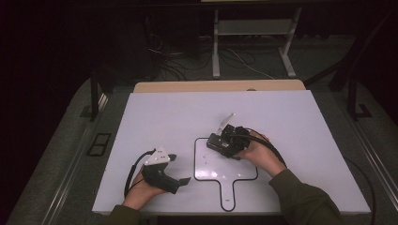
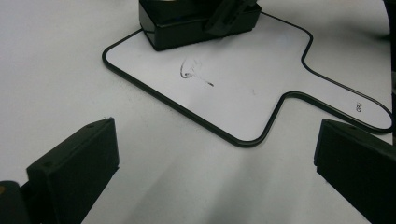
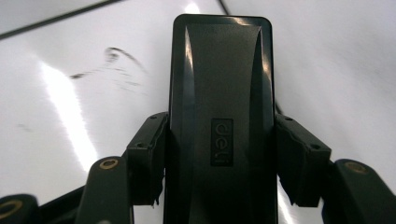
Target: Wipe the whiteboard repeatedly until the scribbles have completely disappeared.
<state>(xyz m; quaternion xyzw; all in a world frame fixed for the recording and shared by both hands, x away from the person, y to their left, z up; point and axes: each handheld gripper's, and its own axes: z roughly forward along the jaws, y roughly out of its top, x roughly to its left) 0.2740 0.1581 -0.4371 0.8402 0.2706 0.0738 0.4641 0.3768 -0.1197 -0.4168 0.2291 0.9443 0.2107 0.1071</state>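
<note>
White table (image 1: 155, 117) carries the paddle-shaped whiteboard (image 1: 234, 168) at your 12 o'clock. Your right gripper (image 3: 219, 158) grasps the black eraser (image 3: 219, 93), resting on the whiteboard's 11 o'clock corner beside a scribble (image 2: 194, 72). At 9 o'clock, your left gripper (image 2: 215, 154) sits released.

Your black eraser (image 3: 219, 116) — a glossy oblong block with a small embossed logo on top — lies flat on the paddle-shaped whiteboard (image 1: 220, 174), near its upper edge, just beside a faint smeared pen mark (image 2: 194, 73) — partly rubbed out.
</note>
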